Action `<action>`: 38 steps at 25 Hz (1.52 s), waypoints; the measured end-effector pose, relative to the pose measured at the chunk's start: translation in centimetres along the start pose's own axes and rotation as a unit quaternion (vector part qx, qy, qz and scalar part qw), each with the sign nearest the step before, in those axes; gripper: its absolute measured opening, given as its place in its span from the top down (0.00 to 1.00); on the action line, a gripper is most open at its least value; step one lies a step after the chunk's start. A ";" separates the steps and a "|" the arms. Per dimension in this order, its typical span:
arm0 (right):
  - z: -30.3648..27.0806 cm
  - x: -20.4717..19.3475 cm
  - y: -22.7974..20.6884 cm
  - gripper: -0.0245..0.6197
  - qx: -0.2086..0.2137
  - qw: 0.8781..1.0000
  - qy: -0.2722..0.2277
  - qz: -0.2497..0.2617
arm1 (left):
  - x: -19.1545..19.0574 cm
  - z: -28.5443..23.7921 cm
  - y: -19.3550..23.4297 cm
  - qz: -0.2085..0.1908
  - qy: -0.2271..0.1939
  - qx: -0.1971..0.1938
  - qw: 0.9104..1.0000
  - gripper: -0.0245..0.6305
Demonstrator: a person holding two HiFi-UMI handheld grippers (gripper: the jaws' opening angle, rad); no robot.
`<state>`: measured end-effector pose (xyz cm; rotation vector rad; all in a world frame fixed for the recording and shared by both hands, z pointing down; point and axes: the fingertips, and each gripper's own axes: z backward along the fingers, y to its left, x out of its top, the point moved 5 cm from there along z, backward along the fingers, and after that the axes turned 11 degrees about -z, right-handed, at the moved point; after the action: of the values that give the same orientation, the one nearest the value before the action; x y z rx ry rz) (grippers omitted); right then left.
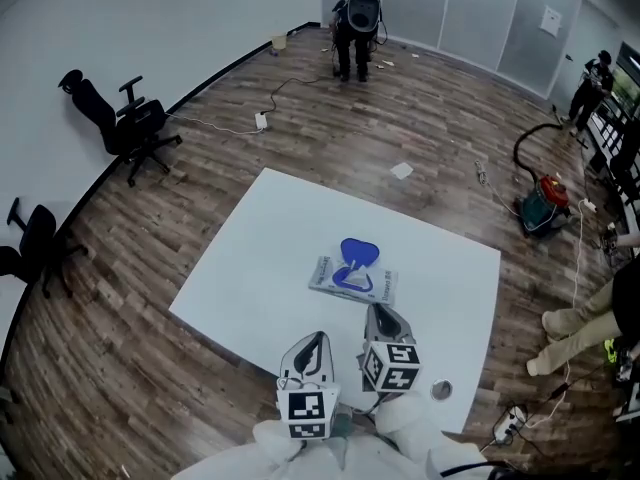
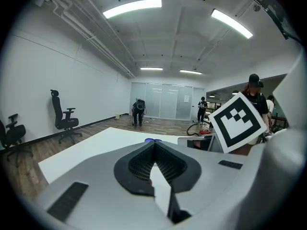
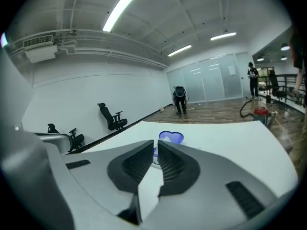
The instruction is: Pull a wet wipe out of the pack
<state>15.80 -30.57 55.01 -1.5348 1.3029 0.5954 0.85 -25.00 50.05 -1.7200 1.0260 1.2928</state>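
Head view: pack (image 1: 352, 280) sits mid-frame, lid (image 1: 359, 252) flipped up. Left gripper (image 1: 316, 342) is pinched shut, right gripper (image 1: 380, 314) barely cracked, both empty. I'd pin the pack with one and pinch the wipe low.

Left gripper (image 2: 154, 146): jaws together at the tips, nothing between them.
Pads (image 2: 138, 164): dark, ribbed.
Blue lid (image 2: 152, 140): sliver just past the fingertips, on the white table (image 2: 96, 147).
Marker cube (image 2: 238, 122): close, right of the fingers.
Office chair (image 2: 62, 116): far left of the fingers.
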 end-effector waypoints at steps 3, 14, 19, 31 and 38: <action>-0.9 0.0 -0.5 0.94 0.001 1.000 0.004 -0.005 | -0.1 -0.3 0.2 0.001 0.004 0.006 1.000 0.97; -4.7 0.0 -2.4 0.88 0.005 0.999 0.020 -0.028 | 0.1 -1.5 0.4 -0.002 0.014 0.016 1.000 0.97; -6.2 -0.3 -3.0 0.86 0.007 0.999 0.035 -0.037 | -0.2 -1.9 0.2 0.001 0.024 0.016 1.000 0.97; -9.9 -0.7 -3.2 0.81 0.014 0.997 0.059 -0.054 | -2.2 -2.6 1.2 0.015 0.060 0.034 0.998 0.97; -11.4 -1.2 -3.5 0.80 0.009 0.996 0.075 -0.056 | -3.0 -2.7 2.0 0.022 0.067 0.047 0.996 0.97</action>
<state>16.11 -40.49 61.65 -1.6511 1.3209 0.4023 -0.48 -27.81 53.36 -1.7388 1.1892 1.1504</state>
